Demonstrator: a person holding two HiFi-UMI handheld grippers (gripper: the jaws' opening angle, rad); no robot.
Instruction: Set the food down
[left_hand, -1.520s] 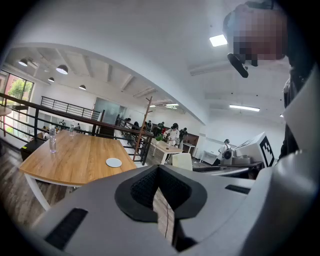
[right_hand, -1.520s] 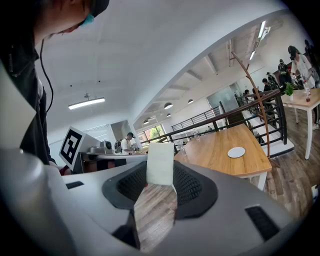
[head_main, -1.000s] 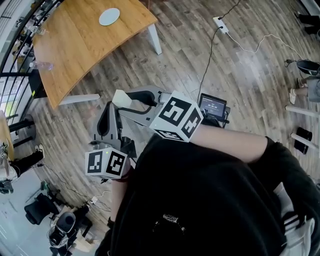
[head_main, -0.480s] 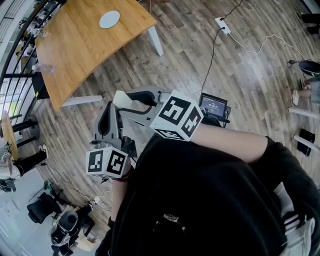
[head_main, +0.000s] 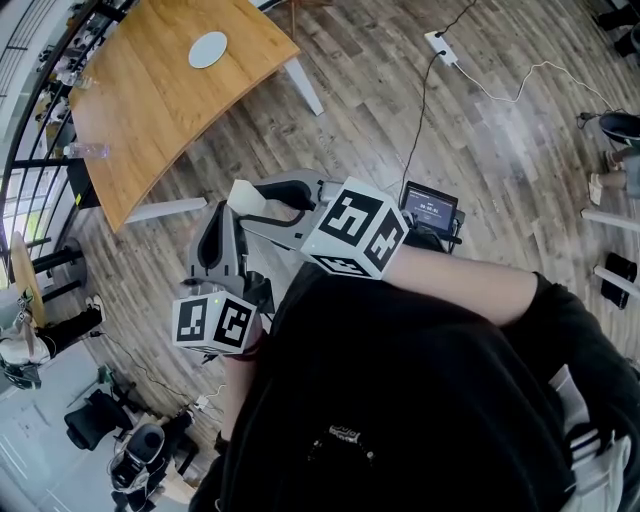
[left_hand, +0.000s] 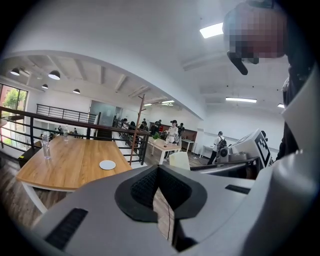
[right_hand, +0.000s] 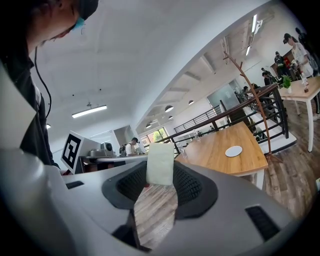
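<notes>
Pads of the right gripper (right_hand: 161, 182) pinch a pale cream block of food (right_hand: 160, 164), which stands up between them. The food is up in the air over the brown plank floor (head_main: 500, 130), well away from the light brown wooden table (head_main: 150, 110) and the small round white plate (head_main: 208, 49) that lies on it. The left gripper (left_hand: 159, 171) has its jaws pressed together with nothing between them. It is just beside the right gripper, in front of the person's black top (head_main: 420, 400)
</notes>
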